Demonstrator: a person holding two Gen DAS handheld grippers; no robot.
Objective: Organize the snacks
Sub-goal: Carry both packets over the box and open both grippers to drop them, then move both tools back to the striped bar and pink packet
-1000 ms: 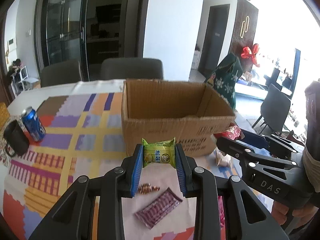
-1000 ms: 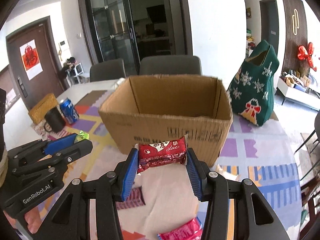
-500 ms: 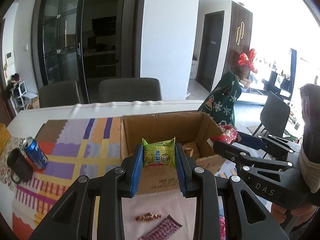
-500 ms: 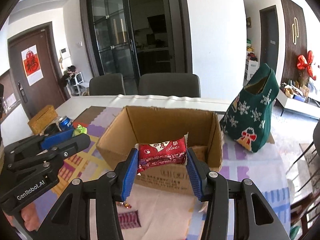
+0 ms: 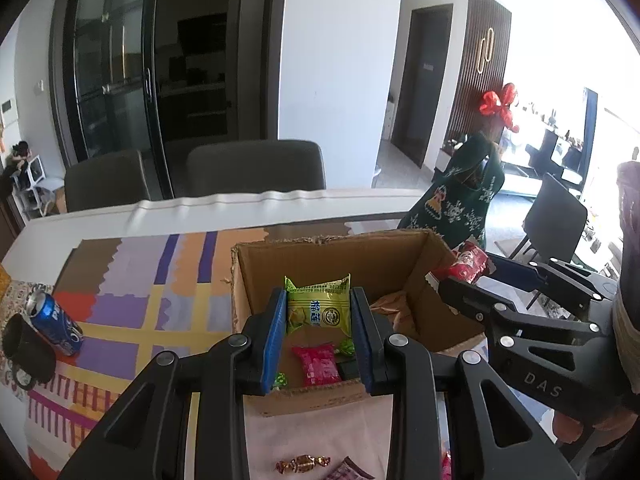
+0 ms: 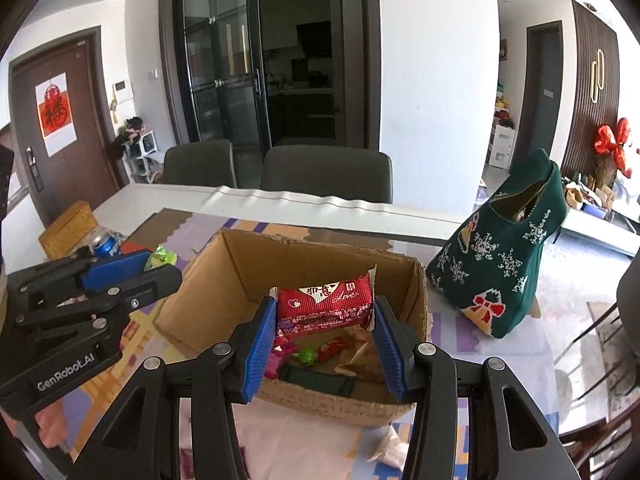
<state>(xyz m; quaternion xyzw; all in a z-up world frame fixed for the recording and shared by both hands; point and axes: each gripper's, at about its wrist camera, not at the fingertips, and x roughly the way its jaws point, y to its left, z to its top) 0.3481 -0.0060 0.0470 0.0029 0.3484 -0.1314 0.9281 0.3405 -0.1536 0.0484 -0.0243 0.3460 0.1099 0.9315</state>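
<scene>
A green snack packet [image 5: 319, 307] is clamped between the blue pads of the left gripper [image 5: 319, 334] and held above the open cardboard box [image 5: 434, 264]. A red snack packet [image 6: 325, 305] is likewise pinched by the right gripper [image 6: 325, 344] over the same box. Several wrapped snacks [image 5: 318, 364] are seen lying on the box floor. The box stands on the worktop [image 5: 132, 276], which is covered by a patterned cloth. A blue can [image 5: 54, 322] and a green knitted bag [image 6: 508, 264] are seen nearby.
</scene>
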